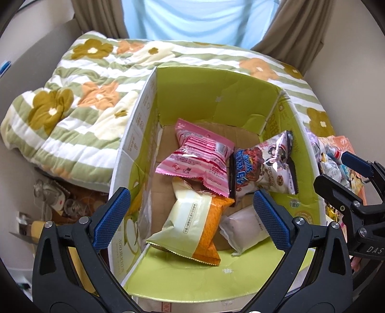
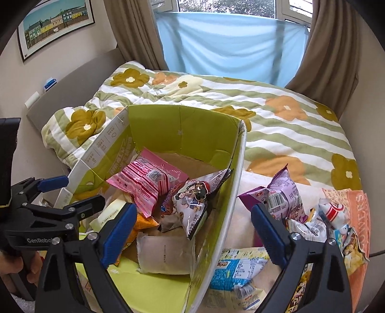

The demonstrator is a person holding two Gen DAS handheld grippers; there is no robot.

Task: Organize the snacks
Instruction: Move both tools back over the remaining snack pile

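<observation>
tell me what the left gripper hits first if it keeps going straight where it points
Probably the cream-and-orange packet lying in the green box, which sits between the open jaws of the left gripper. Depth is hard to judge in a fisheye view.

Soft daylight is coming in through the far window [image 2: 231,9] and its blue curtain [image 2: 226,45], lighting both views evenly with only faint shadows. Fisheye distortion is bending the edges and darkening the corners, while glare is glinting on the snack packets [image 2: 284,199].
</observation>
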